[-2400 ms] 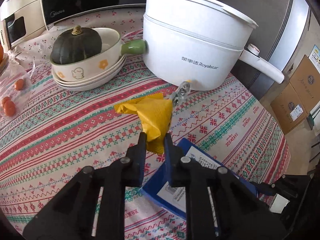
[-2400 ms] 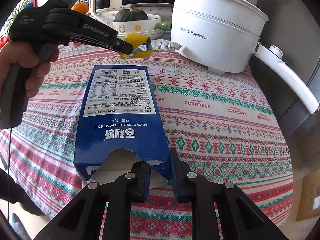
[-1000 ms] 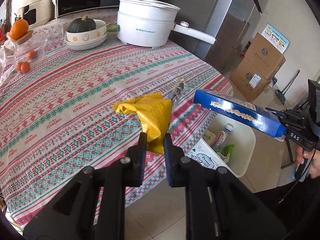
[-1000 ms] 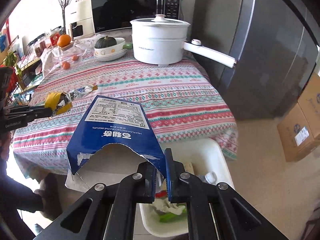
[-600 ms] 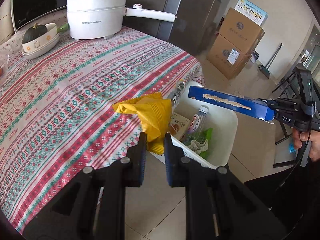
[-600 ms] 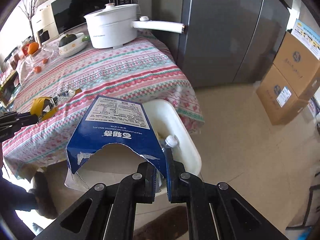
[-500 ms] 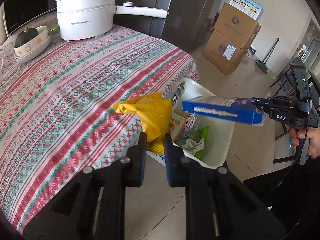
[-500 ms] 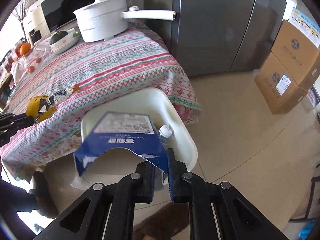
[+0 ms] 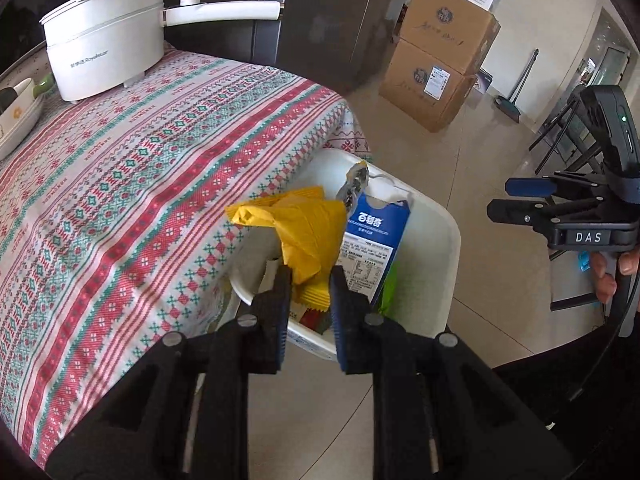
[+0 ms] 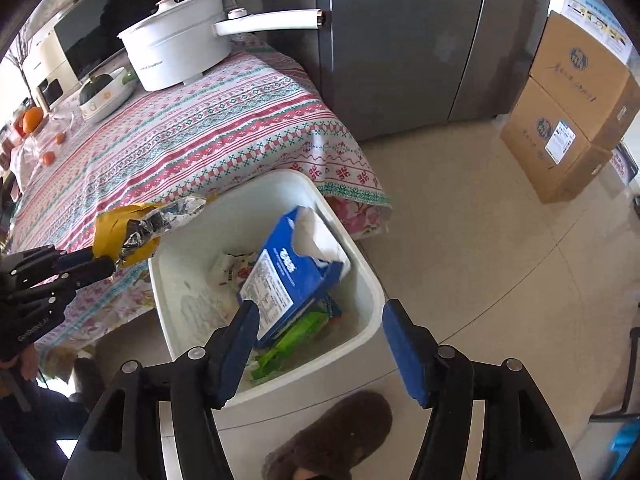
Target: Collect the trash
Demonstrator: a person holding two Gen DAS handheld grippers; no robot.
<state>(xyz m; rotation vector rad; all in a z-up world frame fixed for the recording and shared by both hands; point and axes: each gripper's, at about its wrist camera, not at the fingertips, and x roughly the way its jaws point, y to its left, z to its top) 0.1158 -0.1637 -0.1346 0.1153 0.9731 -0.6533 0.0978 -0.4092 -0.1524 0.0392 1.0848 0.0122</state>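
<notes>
Left hand-held gripper (image 9: 306, 280) opening, yellow wrapper (image 9: 296, 228) between pads, directly above white bin (image 10: 362, 280). Right hand-held gripper (image 10: 318, 330) opening, empty; blue box (image 10: 290, 270) inside bin.

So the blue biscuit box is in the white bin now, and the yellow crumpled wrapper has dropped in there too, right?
Not quite. The blue biscuit box does lie in the white bin, below the opening right gripper. But the yellow crumpled wrapper has not dropped: the left wrist view shows it between the left gripper's opening jaws, above the bin.
</notes>
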